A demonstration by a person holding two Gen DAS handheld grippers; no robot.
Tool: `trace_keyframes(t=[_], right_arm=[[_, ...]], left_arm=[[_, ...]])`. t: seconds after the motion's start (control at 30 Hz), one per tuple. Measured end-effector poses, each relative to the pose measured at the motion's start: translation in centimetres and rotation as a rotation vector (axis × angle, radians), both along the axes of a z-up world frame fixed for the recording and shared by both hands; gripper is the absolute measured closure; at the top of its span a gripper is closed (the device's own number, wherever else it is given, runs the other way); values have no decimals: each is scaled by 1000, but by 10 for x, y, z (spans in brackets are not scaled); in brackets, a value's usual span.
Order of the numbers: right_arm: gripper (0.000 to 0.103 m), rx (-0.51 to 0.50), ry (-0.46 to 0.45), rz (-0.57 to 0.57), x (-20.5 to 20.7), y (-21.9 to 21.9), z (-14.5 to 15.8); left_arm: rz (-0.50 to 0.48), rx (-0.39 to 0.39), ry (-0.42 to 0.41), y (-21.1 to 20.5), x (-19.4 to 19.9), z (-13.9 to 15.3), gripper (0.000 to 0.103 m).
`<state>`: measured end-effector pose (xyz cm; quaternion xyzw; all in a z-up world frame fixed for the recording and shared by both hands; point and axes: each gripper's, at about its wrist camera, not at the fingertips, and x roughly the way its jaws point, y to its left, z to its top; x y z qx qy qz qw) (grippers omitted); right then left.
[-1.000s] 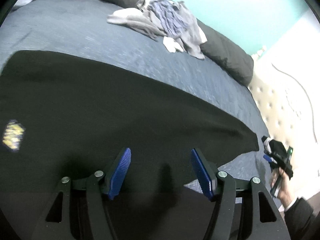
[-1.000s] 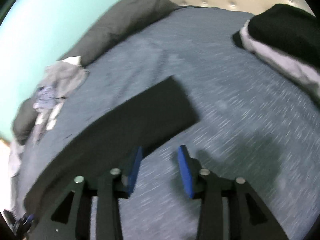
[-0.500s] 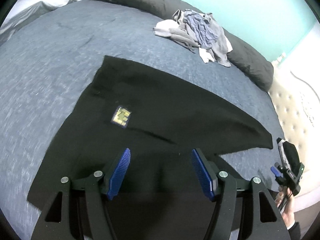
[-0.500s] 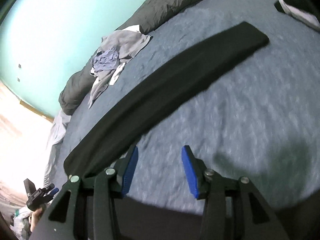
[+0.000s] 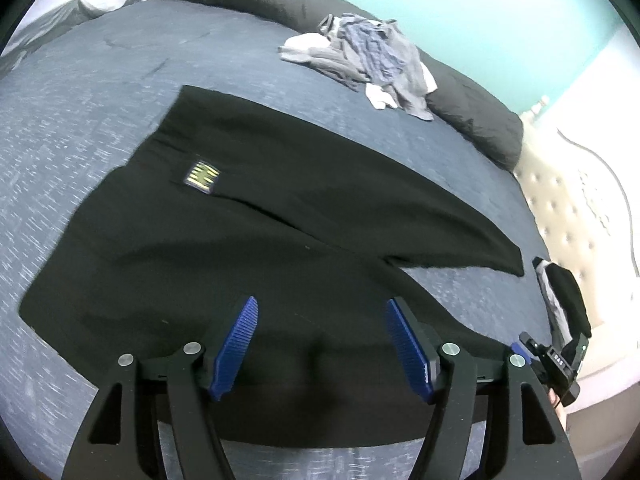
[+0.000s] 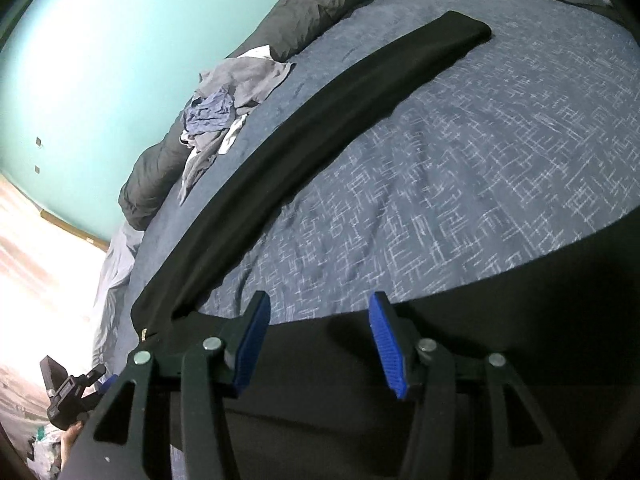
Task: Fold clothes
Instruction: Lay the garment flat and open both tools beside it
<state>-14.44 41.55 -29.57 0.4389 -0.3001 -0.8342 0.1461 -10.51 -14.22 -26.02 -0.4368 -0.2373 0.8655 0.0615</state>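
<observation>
Black trousers [image 5: 280, 216] lie spread flat on the blue bed cover [image 5: 80, 92], label patch [image 5: 202, 173] up, waist end out ahead-left of the left fingers, one leg running off to the right past them. The near leg sits directly under and ahead of the left gripper [image 5: 322, 346].

Left gripper: fingers spread, nothing between the pads, hovering over the fabric. Right gripper [image 6: 320, 344]: jaws have just been opening, fingers released, empty; dark cloth lies below them, the far leg stretches away ahead-left toward its hem.

Judgement: garment is laid out, first fold not started. To do it well:
- each gripper takes one end of the same leg edge, pinching a single layer's hem, not a bunch
- lift both ends together, carry the near leg over onto the far one, line up hems and seams
- drop flat, smooth before releasing

Risk: the legs splay in a V, so a one-sided pull likely skews the fold.

Further out: unfolded grey and blue pile [image 5: 368, 52] well beyond the fingers against the dark bolster [image 5: 472, 116]; a folded black-and-white stack [image 5: 560, 300] to the right.
</observation>
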Motion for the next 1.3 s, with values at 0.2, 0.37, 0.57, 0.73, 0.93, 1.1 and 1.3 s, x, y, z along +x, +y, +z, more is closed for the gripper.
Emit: trace_keyframes(t=[0.2,0.37,0.57,0.73,0.93,1.1,1.3], right_arm=[[51,37,6,53,6,-19,-8],[51,74,24,114,14,-34,-13],[51,98,79,127,21,-38,-6],[50,125,80,157,16,-50,0],[51,223,75,302,-9,-91,21],[51,331,47,432,-33,-131,27],[51,454,12,563,-50,-169,23]], left_arm=[[3,30,24,23,-3,-19,32],[14,37,43,39,-8,-36,32],[-52,3,63,65,-20,-39,32],[-72,-6,71,72,-28,-43,31],[-90,-16,73,74,-34,-46,31],[-93,-49,86,75,-38,-40,31],[-93,-54,95,72,-39,-36,31]])
